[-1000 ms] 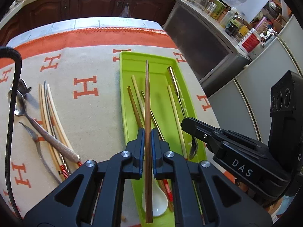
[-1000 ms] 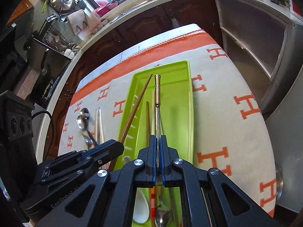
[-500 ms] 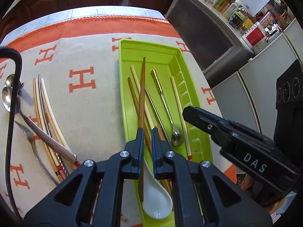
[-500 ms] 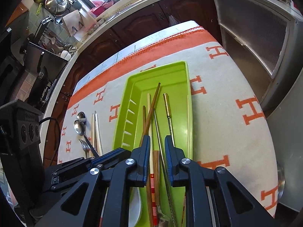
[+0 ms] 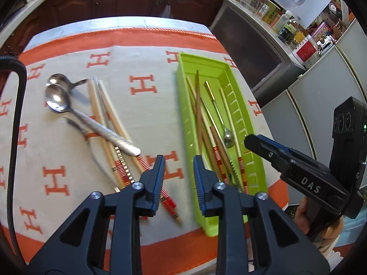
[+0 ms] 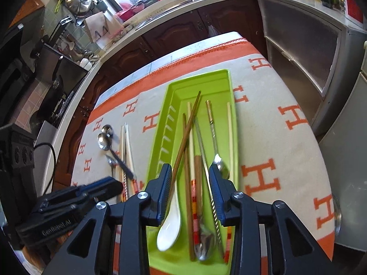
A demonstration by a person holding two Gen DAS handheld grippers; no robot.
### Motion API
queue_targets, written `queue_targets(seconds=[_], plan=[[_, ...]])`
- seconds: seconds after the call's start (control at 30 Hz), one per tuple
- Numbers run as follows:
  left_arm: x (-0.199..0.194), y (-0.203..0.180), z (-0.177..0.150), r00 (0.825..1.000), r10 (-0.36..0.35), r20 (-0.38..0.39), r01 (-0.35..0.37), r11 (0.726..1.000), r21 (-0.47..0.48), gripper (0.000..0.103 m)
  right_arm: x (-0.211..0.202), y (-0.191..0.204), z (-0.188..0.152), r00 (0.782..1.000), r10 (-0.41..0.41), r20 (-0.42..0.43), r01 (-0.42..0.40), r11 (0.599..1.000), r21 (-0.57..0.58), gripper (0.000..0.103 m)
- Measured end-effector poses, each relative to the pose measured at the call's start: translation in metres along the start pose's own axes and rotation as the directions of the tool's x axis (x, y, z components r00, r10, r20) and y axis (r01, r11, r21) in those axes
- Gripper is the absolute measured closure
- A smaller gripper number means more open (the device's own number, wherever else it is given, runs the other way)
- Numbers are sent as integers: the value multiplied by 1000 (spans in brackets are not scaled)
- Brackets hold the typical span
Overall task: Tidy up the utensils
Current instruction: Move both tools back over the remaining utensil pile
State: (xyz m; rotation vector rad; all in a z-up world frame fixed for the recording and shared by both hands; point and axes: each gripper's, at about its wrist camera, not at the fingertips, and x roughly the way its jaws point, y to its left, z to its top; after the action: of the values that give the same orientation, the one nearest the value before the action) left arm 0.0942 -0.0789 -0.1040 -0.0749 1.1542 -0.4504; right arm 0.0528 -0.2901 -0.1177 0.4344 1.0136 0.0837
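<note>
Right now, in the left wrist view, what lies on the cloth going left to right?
Two steel spoons → pale chopsticks → bare cloth → green tray holding chopsticks and a spoon.

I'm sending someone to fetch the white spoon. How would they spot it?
Find the lime-green tray on the orange-bordered cloth. At its near end, left of the chopsticks, lies the white spoon. It is the only white, ceramic-looking piece; the tray's other spoons are metal.

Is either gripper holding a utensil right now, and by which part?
No. The left gripper and right gripper have just opened; both are empty, utensils lying in the tray.
</note>
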Motion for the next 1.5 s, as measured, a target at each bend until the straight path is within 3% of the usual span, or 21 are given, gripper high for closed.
queue_targets(seconds=[0.13,0.4,0.7,1.03,1.23,1.5], plan=[[-25,16,-16,999,27,45,-27,1000,-8,62,-8,17,-21,1000,6,-18,-7,999,-43,68],[-59,54,-43,994,70,89,-66,997,-47,62,-11,53,-54,998,-8,-57,0,990,-139,67],[-76,96,-61,985,122,121,-109,988,-106,62,2,92,-60,996,1,-92,-22,975,-223,67],[-51,129,-60,989,124,83,-106,975,-194,62,41,126,-55,990,17,-140,-60,951,-305,67],[-25,132,-35,990,108,88,-86,970,-225,62,66,137,-34,989,27,-144,-72,946,-317,67],[26,123,1,989,133,56,-117,965,-233,62,89,141,-3,992,23,-123,-61,949,-310,68]])
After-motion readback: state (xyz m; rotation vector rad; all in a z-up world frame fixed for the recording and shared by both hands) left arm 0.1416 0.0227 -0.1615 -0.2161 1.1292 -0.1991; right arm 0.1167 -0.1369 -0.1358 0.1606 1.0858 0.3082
